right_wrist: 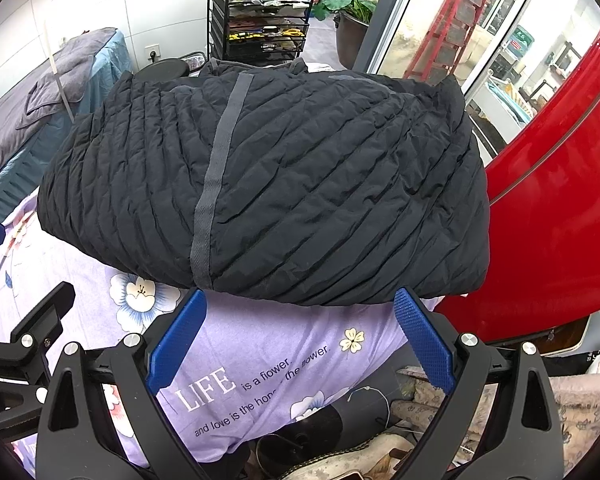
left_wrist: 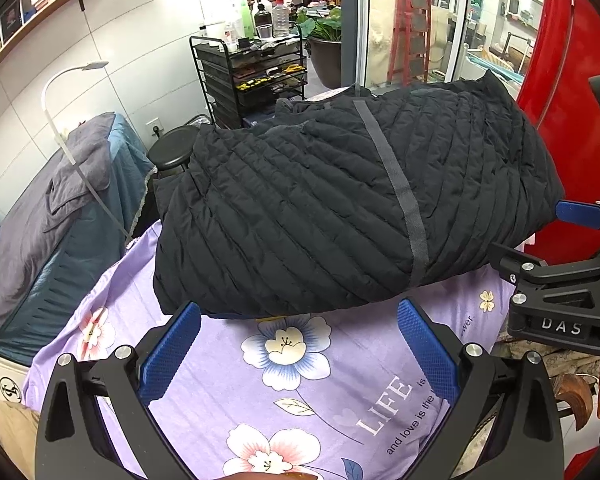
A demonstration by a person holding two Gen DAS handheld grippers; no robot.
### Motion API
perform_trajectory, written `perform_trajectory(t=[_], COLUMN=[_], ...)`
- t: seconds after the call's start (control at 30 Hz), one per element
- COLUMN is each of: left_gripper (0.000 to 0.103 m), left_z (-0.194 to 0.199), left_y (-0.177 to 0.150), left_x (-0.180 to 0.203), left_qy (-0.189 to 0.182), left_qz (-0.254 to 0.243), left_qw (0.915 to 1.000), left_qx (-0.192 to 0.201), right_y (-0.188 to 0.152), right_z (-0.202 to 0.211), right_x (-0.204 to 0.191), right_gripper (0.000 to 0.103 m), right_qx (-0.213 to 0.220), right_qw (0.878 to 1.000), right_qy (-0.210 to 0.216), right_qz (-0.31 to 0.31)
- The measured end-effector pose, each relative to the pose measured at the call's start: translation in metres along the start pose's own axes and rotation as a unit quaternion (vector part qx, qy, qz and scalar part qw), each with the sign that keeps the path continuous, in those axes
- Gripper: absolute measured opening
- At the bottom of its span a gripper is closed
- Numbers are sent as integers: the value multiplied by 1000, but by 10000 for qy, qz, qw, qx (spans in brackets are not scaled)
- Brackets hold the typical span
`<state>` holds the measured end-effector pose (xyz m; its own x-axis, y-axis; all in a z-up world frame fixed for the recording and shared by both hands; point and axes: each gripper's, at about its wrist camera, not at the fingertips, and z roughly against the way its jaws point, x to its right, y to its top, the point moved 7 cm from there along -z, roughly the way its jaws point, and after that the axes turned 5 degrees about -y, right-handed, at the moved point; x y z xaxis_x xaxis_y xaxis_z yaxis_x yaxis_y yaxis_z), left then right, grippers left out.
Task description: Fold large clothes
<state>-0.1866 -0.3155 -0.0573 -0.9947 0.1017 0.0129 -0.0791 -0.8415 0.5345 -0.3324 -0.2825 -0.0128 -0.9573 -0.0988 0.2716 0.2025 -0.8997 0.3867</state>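
Observation:
A black quilted jacket (left_wrist: 340,200) lies folded into a thick bundle on a purple flowered sheet (left_wrist: 300,380), with a grey strip running across its top. My left gripper (left_wrist: 298,312) stands open just short of the bundle's near edge, nothing between its blue pads. In the right wrist view the same jacket (right_wrist: 280,188) fills the middle, and my right gripper (right_wrist: 298,300) is open with its fingertips at the near edge of the bundle. The right gripper's body (left_wrist: 560,280) shows at the right of the left wrist view. The purple sheet (right_wrist: 280,344) lies bare under the right gripper's jaws.
A red curved panel (right_wrist: 560,220) stands close on the right. A bed with grey and blue covers (left_wrist: 60,208) lies to the left, with a black stool (left_wrist: 172,150) and a wire shelf cart (left_wrist: 256,76) of bottles behind. Clutter (right_wrist: 360,440) sits below the sheet's near edge.

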Motion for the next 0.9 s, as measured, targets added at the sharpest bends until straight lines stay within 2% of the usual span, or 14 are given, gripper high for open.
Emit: perform_trajectory(t=[0.9], left_gripper=[97], left_z=[-4], left_y=[-3], left_x=[1], left_qy=[-11], left_qz=[9], left_qw=[10000], left_qx=[-61], right_y=[-3], right_z=[-1], right_x=[0], right_gripper=[93], right_qx=[0], right_qw=[10000], right_qy=[-2], right_qz=[-24])
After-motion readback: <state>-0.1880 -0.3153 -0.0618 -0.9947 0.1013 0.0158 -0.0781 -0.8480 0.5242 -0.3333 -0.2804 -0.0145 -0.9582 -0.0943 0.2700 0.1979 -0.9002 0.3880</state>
